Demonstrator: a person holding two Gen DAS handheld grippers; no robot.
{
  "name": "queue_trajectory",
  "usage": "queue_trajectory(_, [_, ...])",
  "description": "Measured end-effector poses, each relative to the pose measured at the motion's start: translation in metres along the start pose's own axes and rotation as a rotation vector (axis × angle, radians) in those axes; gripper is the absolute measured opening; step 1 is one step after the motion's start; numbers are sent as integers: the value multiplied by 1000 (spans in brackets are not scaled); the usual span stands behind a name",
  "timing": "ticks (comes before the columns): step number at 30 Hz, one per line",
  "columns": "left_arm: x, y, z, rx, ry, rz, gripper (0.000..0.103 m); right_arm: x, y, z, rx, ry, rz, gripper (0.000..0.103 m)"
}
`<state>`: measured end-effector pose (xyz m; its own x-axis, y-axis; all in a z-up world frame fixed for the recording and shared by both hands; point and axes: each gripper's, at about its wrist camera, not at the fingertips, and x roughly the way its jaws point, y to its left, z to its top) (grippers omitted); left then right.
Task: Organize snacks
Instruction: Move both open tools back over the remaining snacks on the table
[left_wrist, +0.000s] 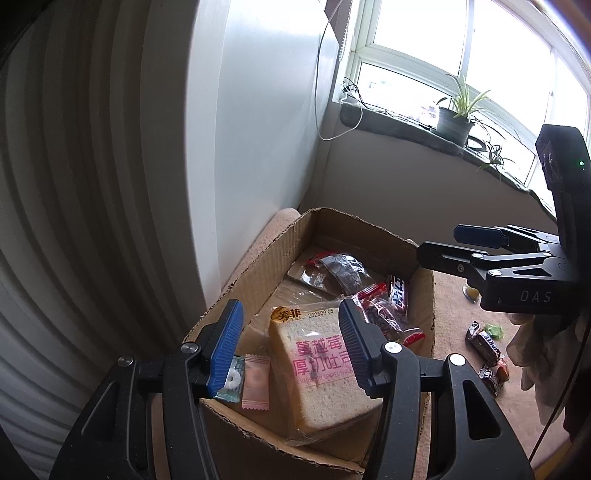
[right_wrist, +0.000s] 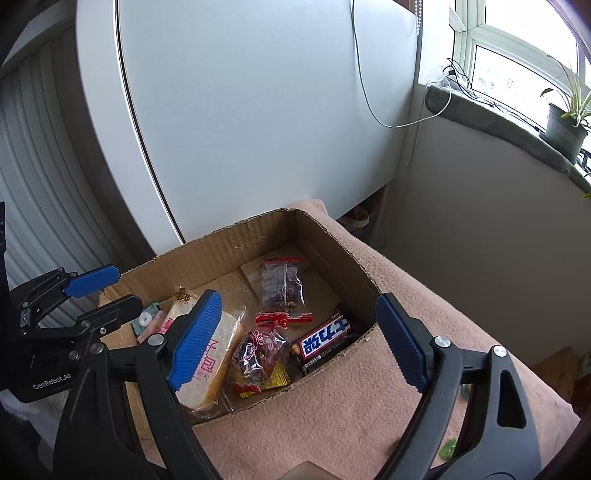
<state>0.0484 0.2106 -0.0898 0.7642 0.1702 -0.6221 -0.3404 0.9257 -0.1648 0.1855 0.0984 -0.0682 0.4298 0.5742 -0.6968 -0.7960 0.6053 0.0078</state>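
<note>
An open cardboard box (left_wrist: 258, 266) (right_wrist: 229, 243) stands on a pink blanket. A wrapped slice of bread (left_wrist: 314, 387) (right_wrist: 218, 354) leans in its near corner. Beside it lie a green mint (left_wrist: 231, 380) and a pink candy (left_wrist: 256, 384). Further in are two clear packets with red trim (left_wrist: 340, 273) (right_wrist: 282, 284) and a dark chocolate bar (left_wrist: 399, 291) (right_wrist: 325, 341). My left gripper (left_wrist: 290, 314) (right_wrist: 107, 291) hovers open over the bread corner, holding nothing. My right gripper (right_wrist: 299, 299) (left_wrist: 443, 243) stands wide open above the box's right side, empty.
Several loose wrapped snacks (left_wrist: 484, 343) and a green candy (left_wrist: 493, 330) lie on the blanket (right_wrist: 369, 406) right of the box. A white panel (right_wrist: 258, 110) rises behind the box. A potted plant (left_wrist: 456, 118) sits on the windowsill, and a white cable hangs there.
</note>
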Motion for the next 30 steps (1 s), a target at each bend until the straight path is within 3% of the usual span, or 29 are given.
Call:
queue_trajectory(2, [-4,-3,1,3,-7,-2,60,-13,-3,-3,6,-13,-7,88])
queue_trajectory(6, [-16,-11,0,9,-30,-10,61,-43,-17,-13,19,-50,-31,88])
queue_trajectory(10, [-23,-18,-1,7,-46,-24,61,-78,-37,-29,63,-97,-56,102])
queue_trajectory(23, [-41,-64,-11,54,-68,-112,62,-151,-110,-109,232,-124,-187,102])
queue_trajectory(30, [-37,-100,-24,119,-34,-182,62,-173,-158,-158,352,-104,-251,102])
